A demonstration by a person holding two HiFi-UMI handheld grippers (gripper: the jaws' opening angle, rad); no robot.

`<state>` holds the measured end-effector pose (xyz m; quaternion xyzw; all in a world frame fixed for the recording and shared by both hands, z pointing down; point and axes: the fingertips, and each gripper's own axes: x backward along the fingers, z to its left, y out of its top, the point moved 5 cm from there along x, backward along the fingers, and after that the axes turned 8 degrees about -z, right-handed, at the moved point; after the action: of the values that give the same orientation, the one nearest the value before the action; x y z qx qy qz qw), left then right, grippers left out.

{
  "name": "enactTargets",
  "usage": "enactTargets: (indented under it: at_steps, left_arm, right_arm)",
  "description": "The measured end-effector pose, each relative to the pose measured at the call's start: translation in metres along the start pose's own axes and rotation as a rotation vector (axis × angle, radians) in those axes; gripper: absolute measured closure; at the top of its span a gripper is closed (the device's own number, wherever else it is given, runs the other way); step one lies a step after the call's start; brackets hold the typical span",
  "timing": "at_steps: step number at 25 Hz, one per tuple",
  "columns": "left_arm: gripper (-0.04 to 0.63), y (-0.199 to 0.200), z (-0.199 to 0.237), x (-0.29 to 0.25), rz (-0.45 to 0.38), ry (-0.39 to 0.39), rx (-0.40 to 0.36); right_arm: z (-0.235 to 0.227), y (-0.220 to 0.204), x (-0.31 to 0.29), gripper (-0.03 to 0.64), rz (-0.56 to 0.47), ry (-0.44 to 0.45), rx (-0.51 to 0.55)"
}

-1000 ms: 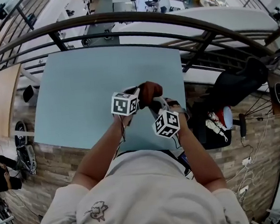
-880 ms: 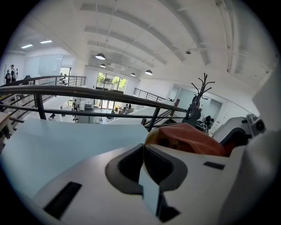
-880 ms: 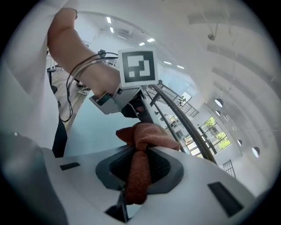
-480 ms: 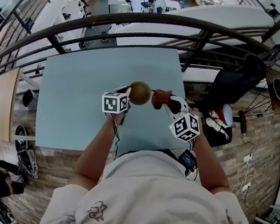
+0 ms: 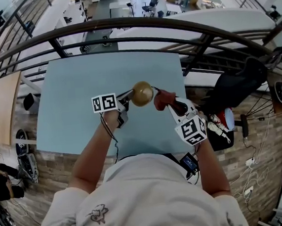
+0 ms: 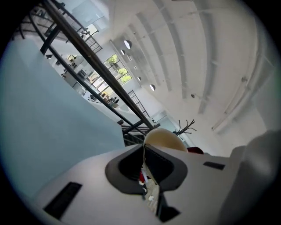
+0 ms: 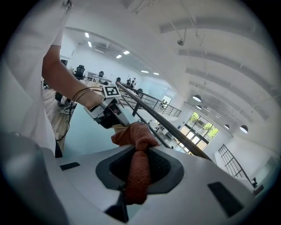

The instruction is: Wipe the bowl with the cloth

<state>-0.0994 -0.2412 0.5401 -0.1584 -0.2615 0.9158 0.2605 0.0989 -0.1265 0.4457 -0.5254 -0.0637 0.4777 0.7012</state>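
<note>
Since a second ago the two grippers, then bunched close together, have drawn apart: the right gripper (image 5: 174,105) has pulled back toward the person's right and the left gripper (image 5: 128,97) has rolled, so that the small round tan bowl (image 5: 142,93) now shows clear between them. The left gripper is clenched on the bowl's thin rim, which runs edge-on between its pads, and it holds the bowl in the air over the near part of the pale blue-grey table (image 5: 74,91). The right gripper is clamped on a bunched reddish-brown terry cloth (image 5: 162,99), whose loose wad sticks out past the jaw tips, just beside the bowl but seemingly not pressing on it. The step in hand looks like a pause between strokes of the wiping. The next move likely calls for bringing the wad back against the bowl's surface and rubbing while the left grip stays firm on the rim. Being round, the bowl has no long axis; it turns a round face up toward the head camera, and whether that face is the hollow or the underside cannot be told. The cloth's length runs along the line of the right jaws.
</note>
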Motion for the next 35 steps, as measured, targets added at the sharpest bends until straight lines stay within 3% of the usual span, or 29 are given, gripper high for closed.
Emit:
enactTargets:
  at_steps: [3,7,13,21,30,35]
  left_arm:
    - [0.572,-0.003,-0.005,0.005,0.0,-0.081,0.087]
    - [0.572,-0.014,-0.017,0.014,-0.041,-0.262,0.285]
    - [0.572,-0.021,-0.034,0.027,-0.064,-0.399,0.416]
    - [0.572,-0.03,-0.053,0.035,-0.006,-0.522,0.413]
    - [0.572,-0.04,-0.079,0.041,0.093,-0.628,0.372]
    - [0.572,-0.042,-0.092,0.034,0.109,-0.709,0.367]
  right_arm:
    - [-0.001,0.013,0.004,0.546,-0.021,-0.001,-0.017]
    - [0.008,0.032,0.009,0.546,-0.083,0.027,-0.038]
    - [0.025,0.07,0.017,0.546,-0.19,0.085,-0.019]
    - [0.038,0.099,0.016,0.546,-0.253,0.124,0.006]
    - [0.022,0.118,0.022,0.546,-0.268,0.092,0.041]
    - [0.006,0.106,0.014,0.546,-0.248,0.097,-0.019]
